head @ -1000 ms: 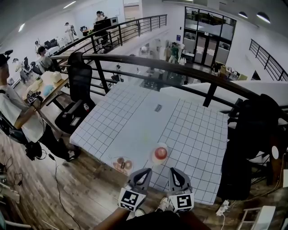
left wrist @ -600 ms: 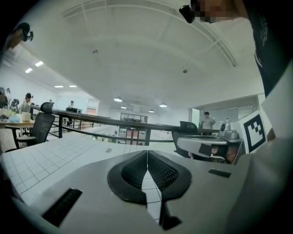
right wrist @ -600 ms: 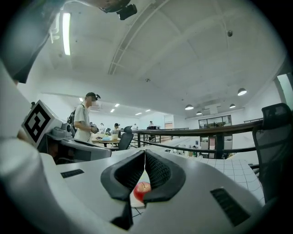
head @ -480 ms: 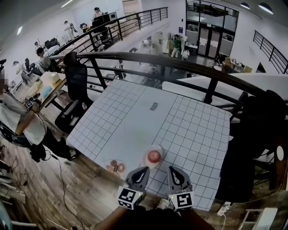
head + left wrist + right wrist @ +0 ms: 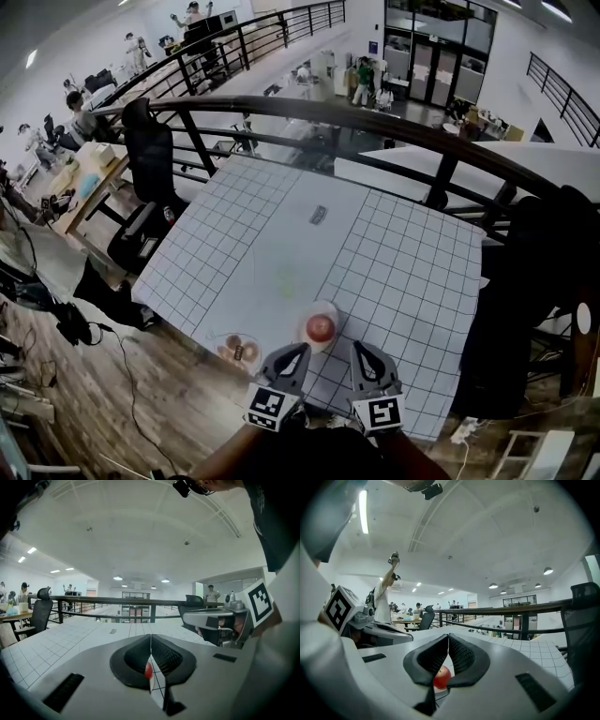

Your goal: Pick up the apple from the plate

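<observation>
Filling most of the head view, a wide white worktop (image 5: 281,253) with a grey grid is standing in front of a black railing (image 5: 442,178) that is curving behind it. A black office chair (image 5: 150,155) is standing at the far left corner of the worktop.

At the near edge the person is holding the left tongs (image 5: 298,353) and the right tongs (image 5: 362,351) side by side, and each one is carrying a cube with a square marker. In their own gripper views both tongs are pressing together at the tips and are gripping nothing.

A small pale plate (image 5: 334,312) is lying close to the near edge, just ahead of the two tongs. The red apple (image 5: 321,327) is sitting in the middle of this plate, and it is showing as a red patch under the closed tips in both gripper views. A second plate (image 5: 225,339), to the left, is carrying two brownish round pieces. A small dark object (image 5: 319,215) is lying further up the worktop.
</observation>
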